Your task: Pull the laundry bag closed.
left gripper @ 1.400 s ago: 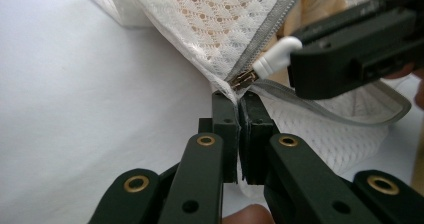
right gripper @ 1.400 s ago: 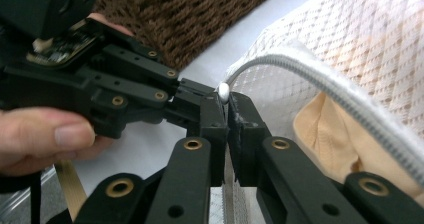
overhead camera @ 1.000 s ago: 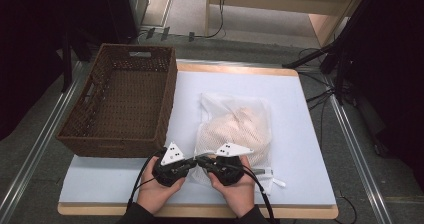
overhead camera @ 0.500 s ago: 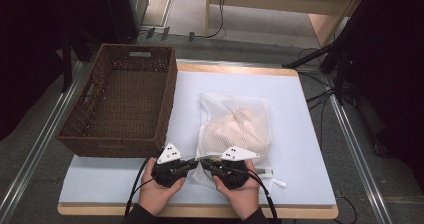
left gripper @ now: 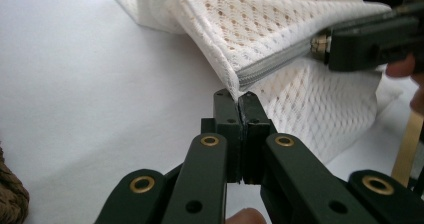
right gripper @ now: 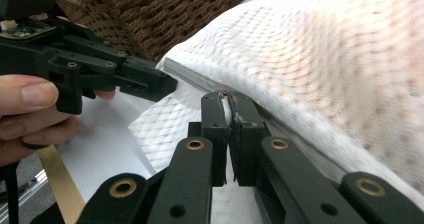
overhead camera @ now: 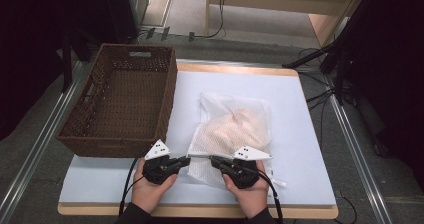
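On the desk, near edge: a white mesh bag (overhead camera: 231, 136) lies on the white sheet of the desk (overhead camera: 310, 149), holding something pale peach-coloured inside.
Bag position: middle of the desk, just right of the basket, its near zipped edge lifted slightly off the surface between the two grippers.
Left gripper (overhead camera: 187, 159): jaws clenched on the near left corner of the mesh bag, at the end of its grey zipper (left gripper: 272, 64); in the left gripper view the mesh emerges right from between the closed jaws.
Right gripper (overhead camera: 212, 159): jaws pinched together on the bag's zipped edge, a sliver of white fabric visible between them in the right gripper view; what exactly it pinches there is too small to tell.
Gripper spacing: tips point toward each other, near but apart, along the same edge of the bag.
Hands: left hand (overhead camera: 150, 191) and right hand (overhead camera: 250, 196) come in from the near edge, each wrapped around its gripper.
Basket (overhead camera: 102, 134): brown wicker, rectangular, sits at the left, overhanging the desk's left edge.
Surroundings: cables on the floor beyond the desk.
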`<state>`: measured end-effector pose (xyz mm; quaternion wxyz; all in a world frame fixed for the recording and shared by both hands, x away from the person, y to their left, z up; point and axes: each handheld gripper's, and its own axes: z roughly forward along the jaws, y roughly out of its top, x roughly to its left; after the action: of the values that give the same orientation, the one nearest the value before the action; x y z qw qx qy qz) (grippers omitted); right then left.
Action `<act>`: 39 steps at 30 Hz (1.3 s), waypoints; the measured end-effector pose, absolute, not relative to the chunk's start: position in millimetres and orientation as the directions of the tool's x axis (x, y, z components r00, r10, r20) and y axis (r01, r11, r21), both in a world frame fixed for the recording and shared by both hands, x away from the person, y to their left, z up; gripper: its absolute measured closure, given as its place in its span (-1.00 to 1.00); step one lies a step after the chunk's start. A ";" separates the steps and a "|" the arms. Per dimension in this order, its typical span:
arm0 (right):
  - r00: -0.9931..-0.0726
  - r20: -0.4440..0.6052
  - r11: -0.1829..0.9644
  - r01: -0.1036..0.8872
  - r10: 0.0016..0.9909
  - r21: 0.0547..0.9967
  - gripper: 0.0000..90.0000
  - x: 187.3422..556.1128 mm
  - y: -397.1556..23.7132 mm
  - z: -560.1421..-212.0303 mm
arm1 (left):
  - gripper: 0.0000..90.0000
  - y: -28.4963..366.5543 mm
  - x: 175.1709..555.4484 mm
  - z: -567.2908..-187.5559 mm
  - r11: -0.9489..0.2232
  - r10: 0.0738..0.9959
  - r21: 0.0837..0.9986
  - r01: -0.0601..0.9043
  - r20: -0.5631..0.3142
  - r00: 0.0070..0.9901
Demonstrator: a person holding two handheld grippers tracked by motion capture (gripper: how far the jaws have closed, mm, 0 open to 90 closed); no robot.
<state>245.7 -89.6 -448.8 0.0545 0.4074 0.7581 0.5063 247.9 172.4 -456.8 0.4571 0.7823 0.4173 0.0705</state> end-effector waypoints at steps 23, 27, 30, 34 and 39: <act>-0.597 0.325 0.112 0.578 0.733 0.808 0.93 234.7 -149.5 -455.9 | 0.98 169.4 246.1 -458.6 -0.254 0.722 0.771 0.584 -0.250 0.645; -0.571 0.336 0.080 0.581 0.749 0.810 0.93 233.2 -168.4 -455.9 | 0.98 167.8 244.6 -458.5 -0.260 0.718 0.771 0.581 -0.247 0.650; -0.563 0.330 0.079 0.580 0.758 0.811 0.93 231.8 -175.0 -456.2 | 0.98 164.6 242.8 -458.1 -0.270 0.716 0.775 0.572 -0.236 0.657; -0.544 0.332 0.065 0.585 0.771 0.808 0.93 230.3 -188.7 -456.8 | 0.98 163.7 242.8 -458.3 -0.275 0.711 0.773 0.572 -0.237 0.662; -0.532 0.327 0.063 0.588 0.781 0.806 0.93 229.4 -198.8 -457.9 | 0.98 162.2 242.0 -458.6 -0.276 0.712 0.773 0.571 -0.235 0.662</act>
<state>229.4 -198.8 -457.9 0.0976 0.4737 0.7226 0.4938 242.0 162.2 -458.6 0.4463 0.7949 0.4035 0.0785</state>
